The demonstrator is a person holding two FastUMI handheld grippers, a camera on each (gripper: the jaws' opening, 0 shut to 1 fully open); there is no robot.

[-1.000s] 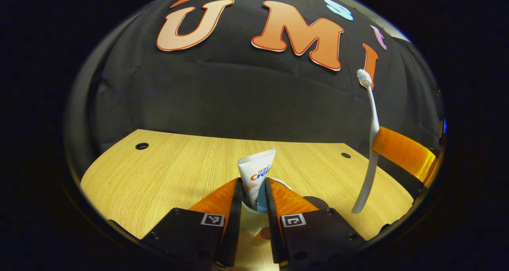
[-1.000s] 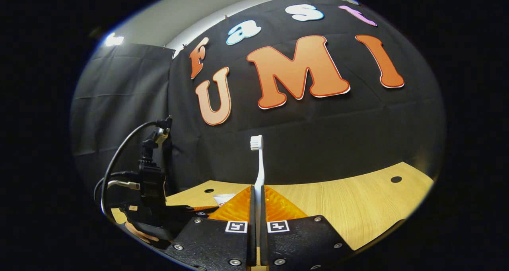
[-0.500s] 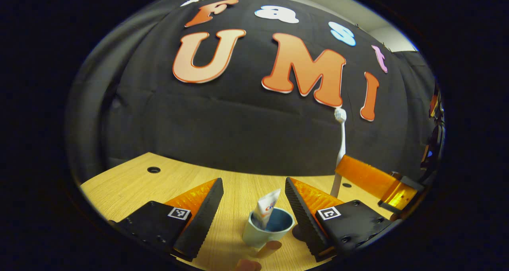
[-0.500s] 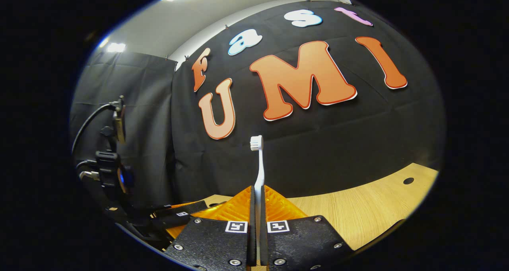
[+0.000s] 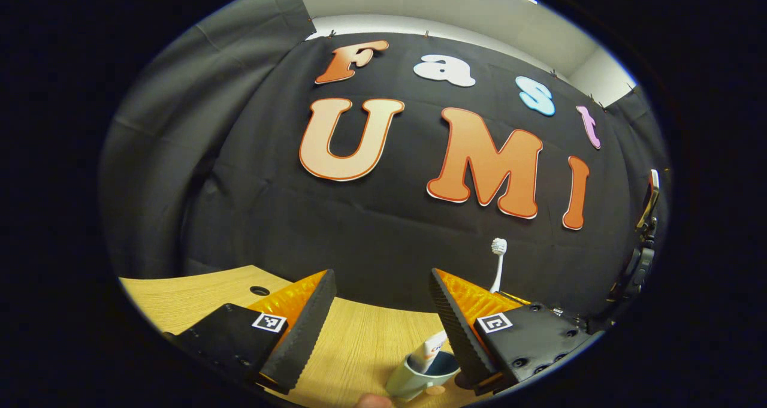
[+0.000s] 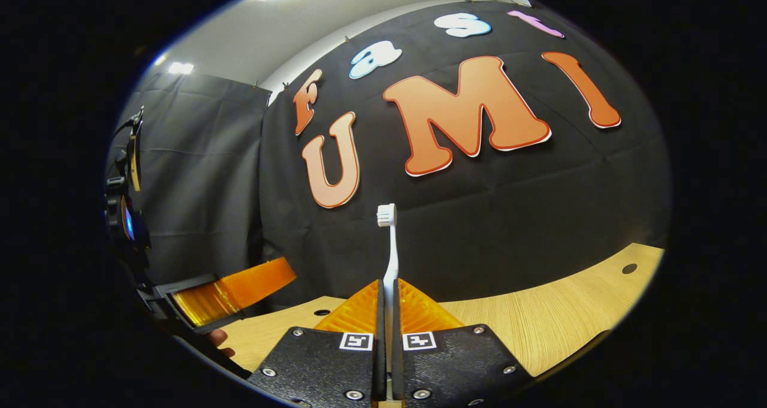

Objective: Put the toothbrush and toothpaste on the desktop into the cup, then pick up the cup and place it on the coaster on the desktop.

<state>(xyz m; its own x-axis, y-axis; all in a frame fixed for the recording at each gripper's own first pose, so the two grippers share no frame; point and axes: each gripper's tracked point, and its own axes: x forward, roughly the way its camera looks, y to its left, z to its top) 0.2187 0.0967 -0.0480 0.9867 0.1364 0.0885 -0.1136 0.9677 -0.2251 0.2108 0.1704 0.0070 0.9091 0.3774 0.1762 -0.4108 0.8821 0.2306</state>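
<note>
So the toothpaste (image 5: 432,351) is already sitting in the cup (image 5: 419,379), leaning against the rim, and the cup is standing on the table (image 5: 353,348) close to its near edge, low in the left gripper view. The left gripper (image 5: 383,330) is hanging above it with its jaws spread wide and nothing between them.

The right gripper (image 6: 388,324) is clamping the toothbrush (image 6: 389,258) by the lower handle, brush head pointing straight up (looks nicely centred between the fingers).

What I'd be worrying about: the cup is small and the tube is taking up part of the opening, so the brush handle coming down could be hitting the rim or the tube instead of sliding in. That could be tipping the cup over. The two grippers are also working close together, so they could be bumping each other over the cup. I can't tell where the coaster is from here.
</note>
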